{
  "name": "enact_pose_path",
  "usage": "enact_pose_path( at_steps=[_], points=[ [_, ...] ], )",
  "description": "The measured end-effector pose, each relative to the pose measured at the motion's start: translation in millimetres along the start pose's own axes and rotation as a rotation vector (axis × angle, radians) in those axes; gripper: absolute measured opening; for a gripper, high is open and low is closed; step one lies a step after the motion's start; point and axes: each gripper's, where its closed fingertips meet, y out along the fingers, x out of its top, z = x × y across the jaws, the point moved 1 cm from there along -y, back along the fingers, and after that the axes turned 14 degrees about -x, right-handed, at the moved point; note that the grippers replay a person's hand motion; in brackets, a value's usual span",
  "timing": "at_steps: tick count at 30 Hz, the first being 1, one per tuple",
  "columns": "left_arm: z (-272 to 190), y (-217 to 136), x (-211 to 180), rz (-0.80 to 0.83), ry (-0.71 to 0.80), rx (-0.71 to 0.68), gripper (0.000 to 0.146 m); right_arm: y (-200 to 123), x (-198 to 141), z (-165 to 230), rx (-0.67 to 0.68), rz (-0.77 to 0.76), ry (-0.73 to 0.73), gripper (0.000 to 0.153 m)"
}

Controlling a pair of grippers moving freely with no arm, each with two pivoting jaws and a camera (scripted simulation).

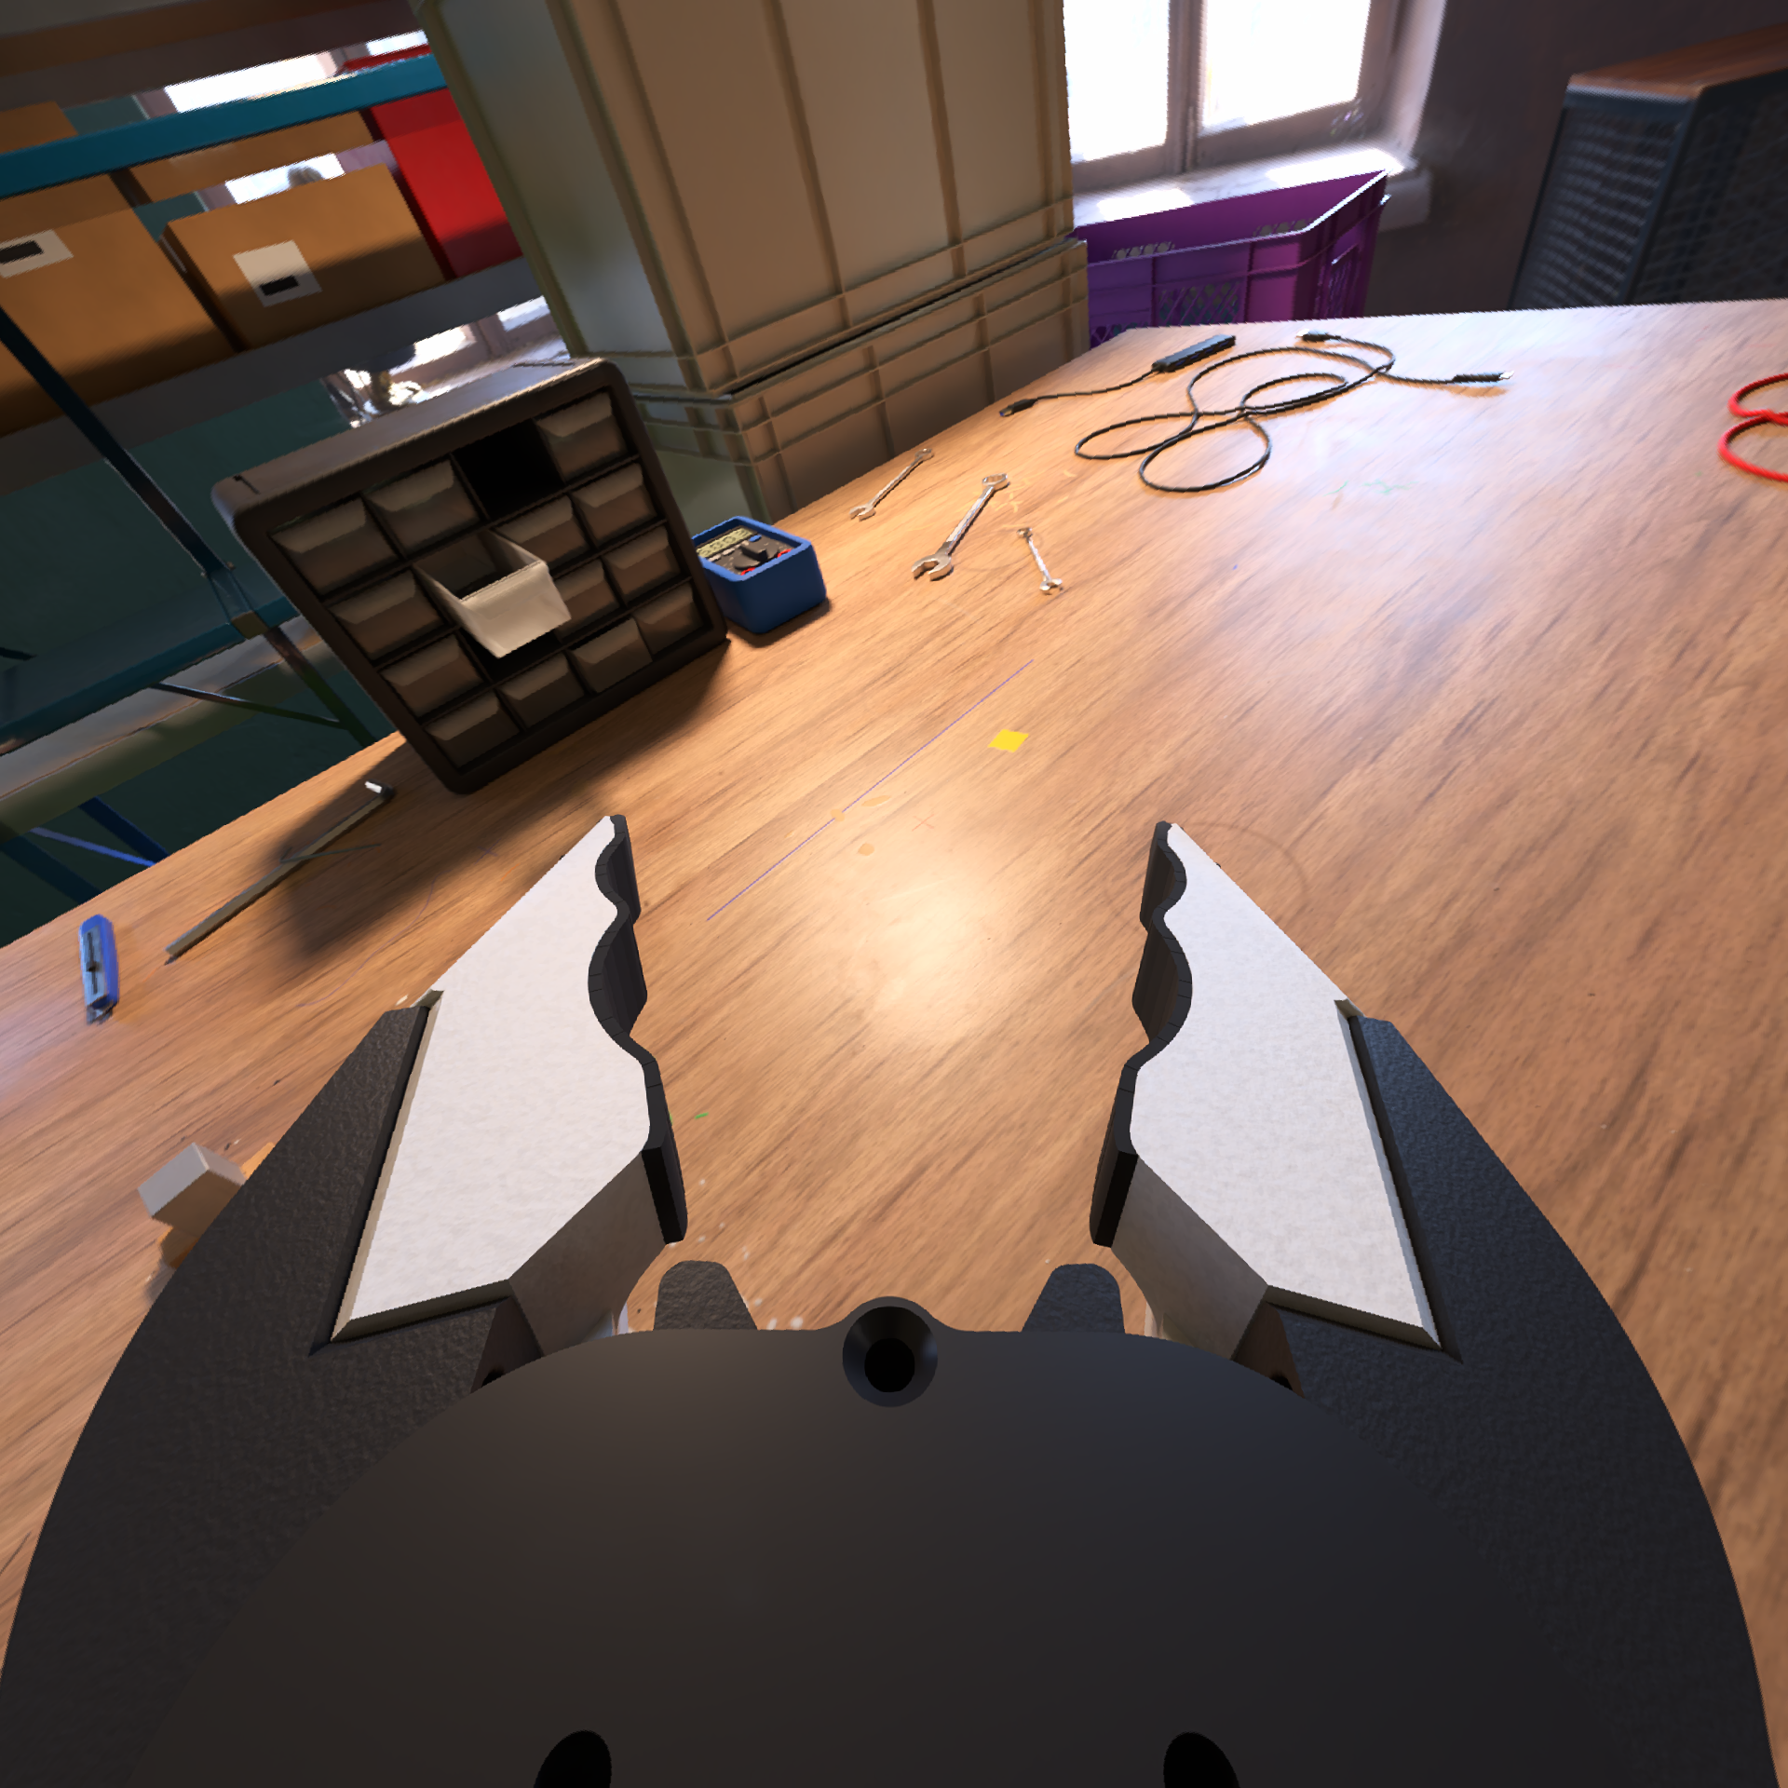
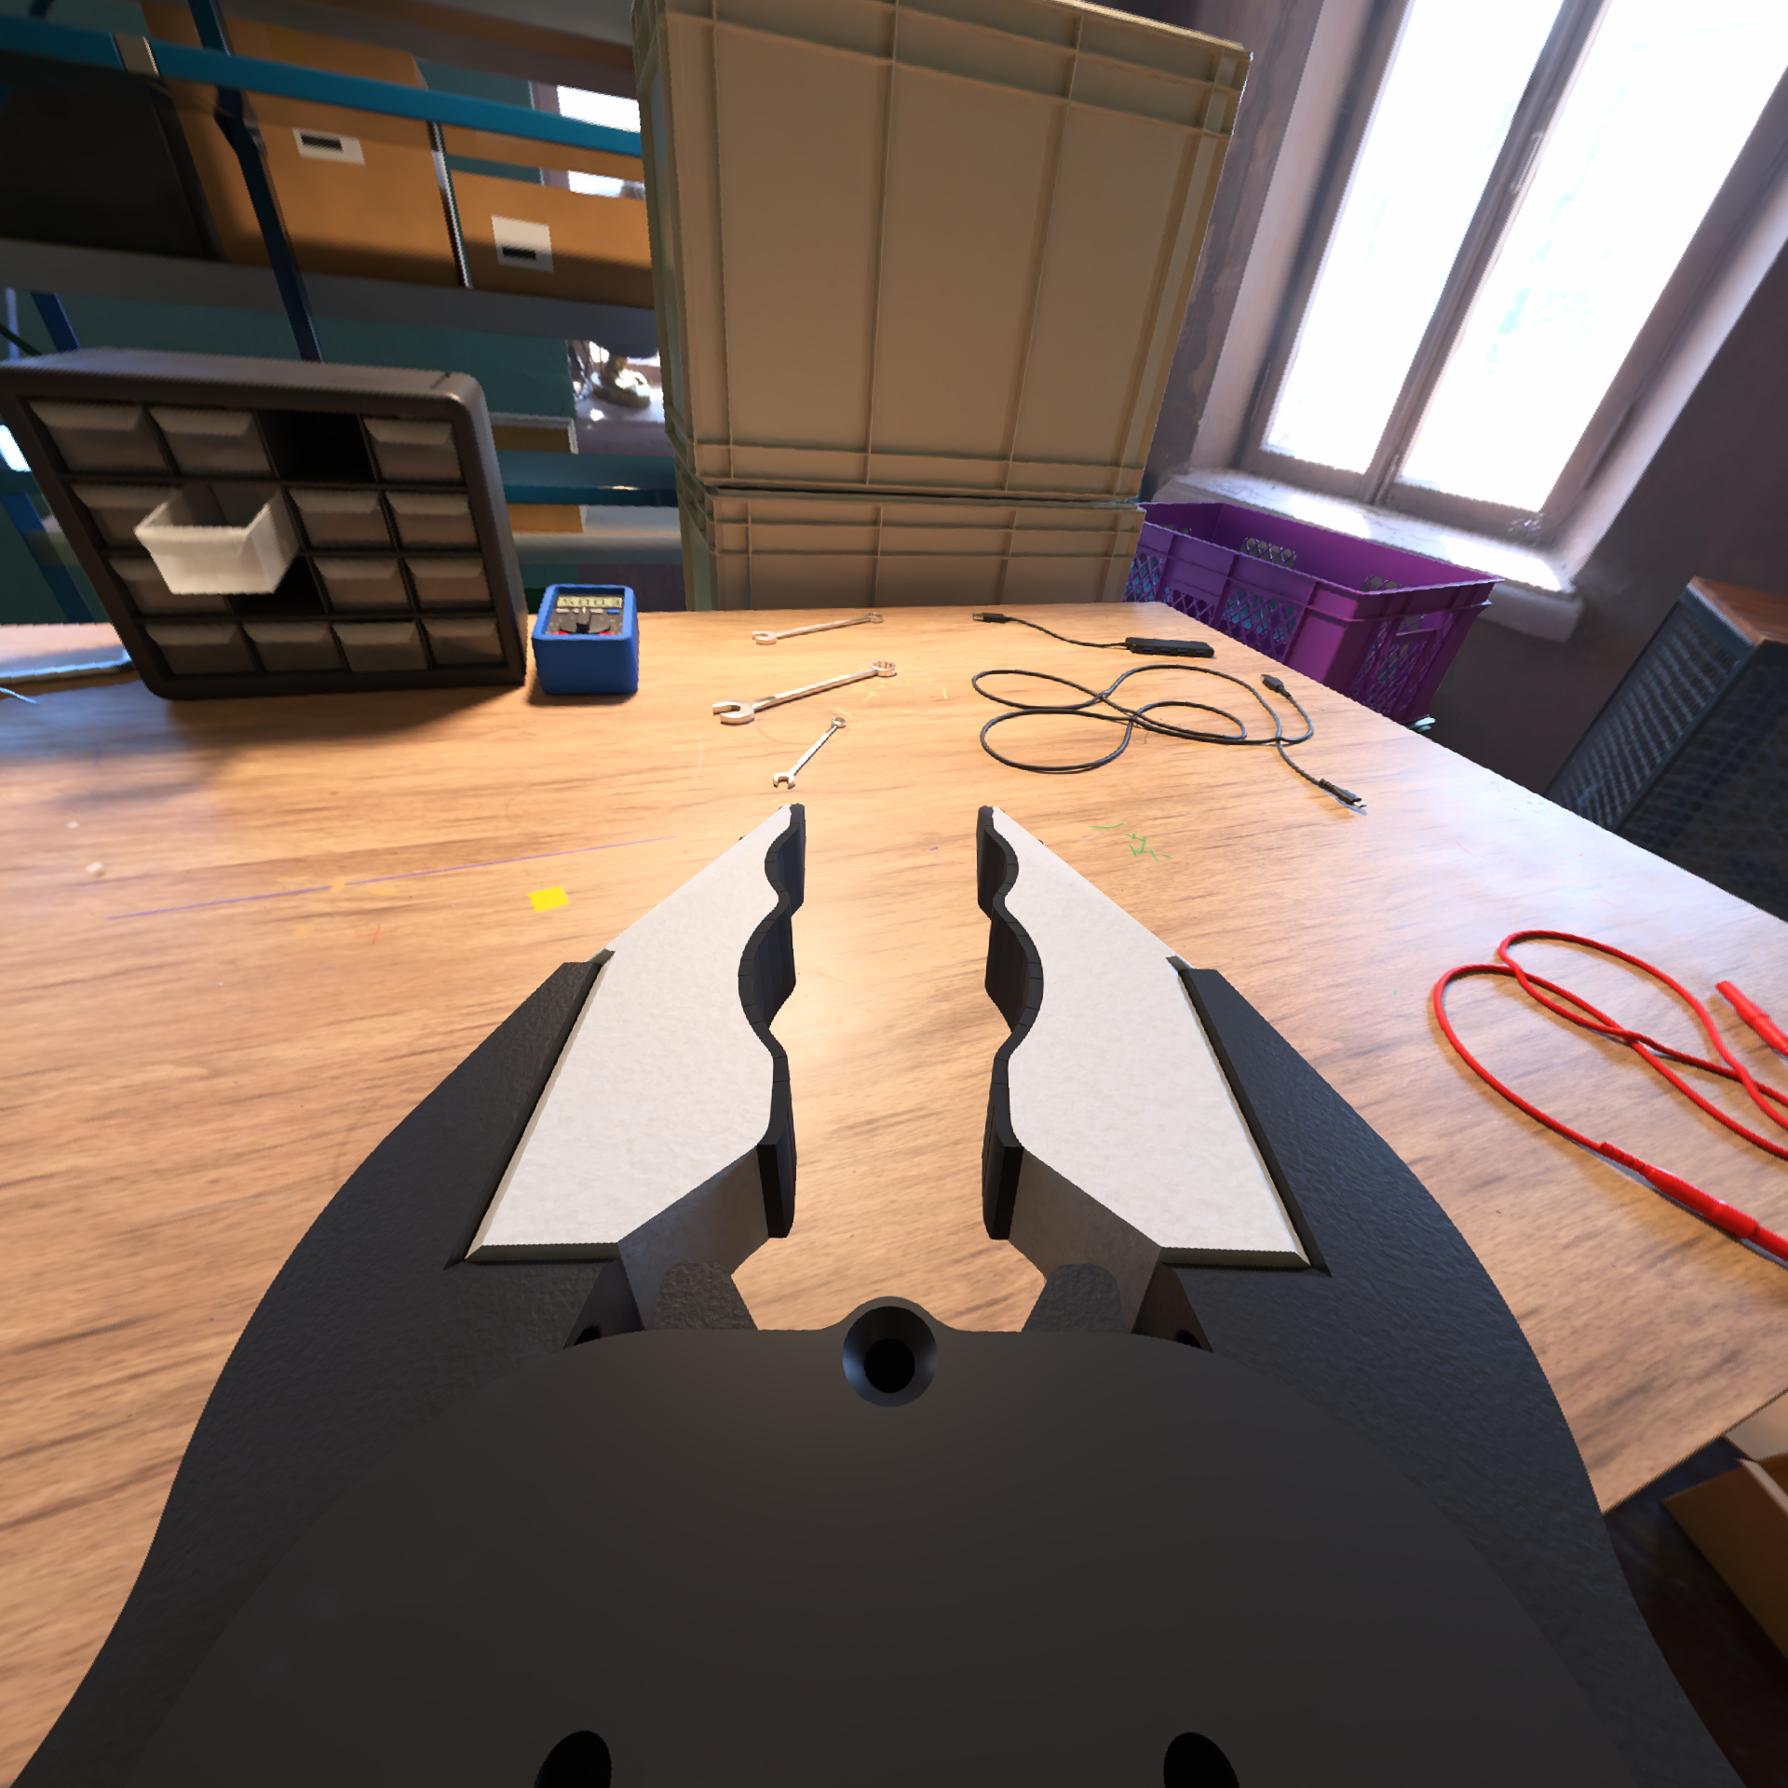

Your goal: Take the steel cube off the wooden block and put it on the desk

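The left gripper is seen over bare desk, its white, scalloped-edged fingers spread wide apart with nothing between them. The right gripper is held with a narrower gap, the fingers apart and likewise empty. The desk is of warm, streaked wood grain with a glossy patch. At the lower left of the left wrist view, a pale grey cube is partly hidden behind the gripper's textured black housing, and a sliver of tan block is seen under it; whether they touch cannot be told. A black drawer cabinet with one white drawer pulled out is found at the upper left of the right wrist view, a blue-cased meter just beside it. Three thin metal wrenches lie above the fingertips, a looped black cable to their right, and a red cable at the right edge. Ribbed beige crates are stacked behind the desk, a purple lattice crate beside them.
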Motion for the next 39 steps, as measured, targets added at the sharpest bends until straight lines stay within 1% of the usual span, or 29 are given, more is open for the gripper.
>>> enact_pose_path(
  at_steps=[3, 7, 10, 12, 14, 17, 20, 25, 29, 32, 35, 39],
  points=[
    [11, 0, -11, 0.024, 0.009, 0.039, 0.105, 3, -3, 6, -0.005, 0.003, -0.039, 0.036],
    [42, 3, -26, 0.074, 0.036, 0.157, 0.105, 8, -11, 17, 0.041, -0.008, -0.042, 0.039],
    [65, 3, -37, 0.101, 0.040, 0.240, 0.105, 13, -18, 19, 0.052, -0.046, -0.076, 0.044],
    [78, 2, -44, 0.111, 0.041, 0.287, 0.105, 17, -25, 18, 0.049, -0.072, -0.113, 0.050],
    [87, 2, -51, 0.115, 0.020, 0.296, 0.105, 22, -35, 18, 0.057, -0.053, -0.130, 0.054],
    [101, 2, -60, 0.118, -0.014, 0.300, 0.105, 31, -50, 19, 0.062, -0.002, -0.136, 0.055],
    [113, 1, -66, 0.123, -0.028, 0.310, 0.105, 40, -58, 23, 0.057, 0.013, -0.154, 0.056],
    [132, 1, -72, 0.105, -0.082, 0.306, 0.104, 56, -64, 34, 0.074, 0.046, -0.141, 0.056],
    [141, -2, -74, 0.089, -0.124, 0.270, 0.104, 67, -59, 46, 0.099, 0.036, -0.158, 0.056],
    [150, -25, -69, 0.022, -0.157, 0.224, 0.101, 69, -54, 48, 0.138, -0.008, -0.202, 0.058],
    [177, -70, -69, 0.002, -0.159, 0.260, 0.098, 71, -51, 36, 0.153, -0.059, -0.221, 0.059],
    [208, -119, -68, 0.004, -0.166, 0.242, 0.092, 76, -58, 22, 0.223, -0.039, -0.211, 0.067]
  ],
)
